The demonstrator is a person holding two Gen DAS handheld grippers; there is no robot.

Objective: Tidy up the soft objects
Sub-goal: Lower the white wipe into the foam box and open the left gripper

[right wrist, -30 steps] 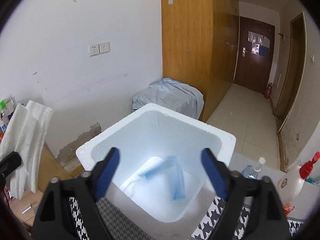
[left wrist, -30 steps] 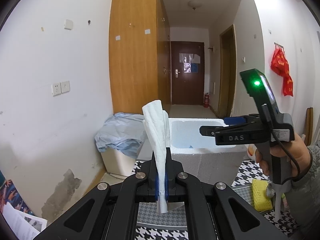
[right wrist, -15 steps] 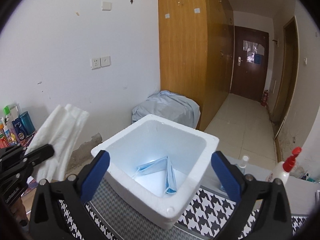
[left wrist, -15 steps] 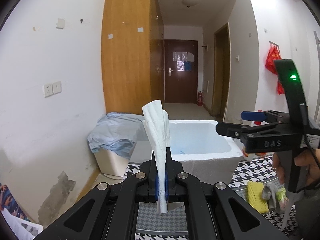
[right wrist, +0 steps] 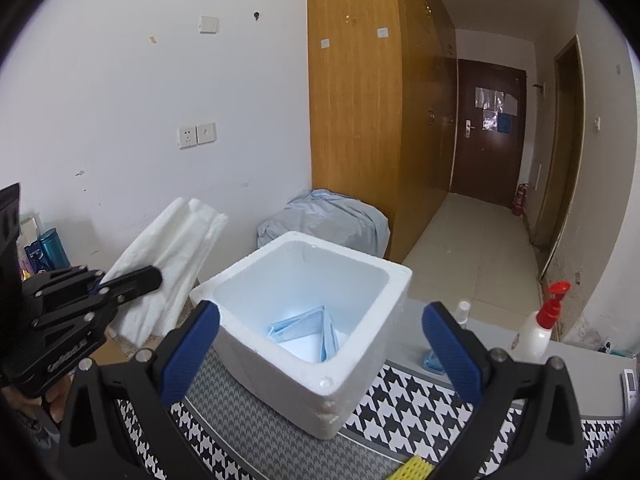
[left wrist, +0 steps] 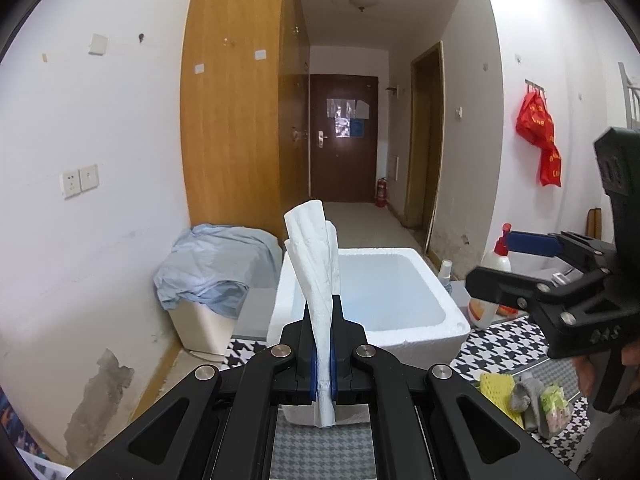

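My left gripper (left wrist: 323,364) is shut on a folded white tissue (left wrist: 318,268) that sticks up between its blue pads, just in front of the white foam box (left wrist: 424,332). From the right wrist view the same tissue (right wrist: 172,268) hangs left of the foam box (right wrist: 312,376), pinched by the left gripper (right wrist: 150,276). A blue face mask (right wrist: 308,330) lies inside the box. My right gripper (right wrist: 320,350) stands wide open with nothing between its fingers, on the near side of the box; it also shows at the right of the left wrist view (left wrist: 508,264).
A yellow sponge (left wrist: 498,390), a grey sock (left wrist: 524,394) and a green packet (left wrist: 554,404) lie on the houndstooth cloth (right wrist: 404,412). A red-capped spray bottle (right wrist: 538,326) and a small bottle (right wrist: 463,310) stand right of the box. A cloth-covered bin (left wrist: 208,284) sits by the wall.
The right gripper has opened wider and drawn back from over the box, leaving the blue mask inside. The left gripper, still gripping the tissue, has moved closer to the box.
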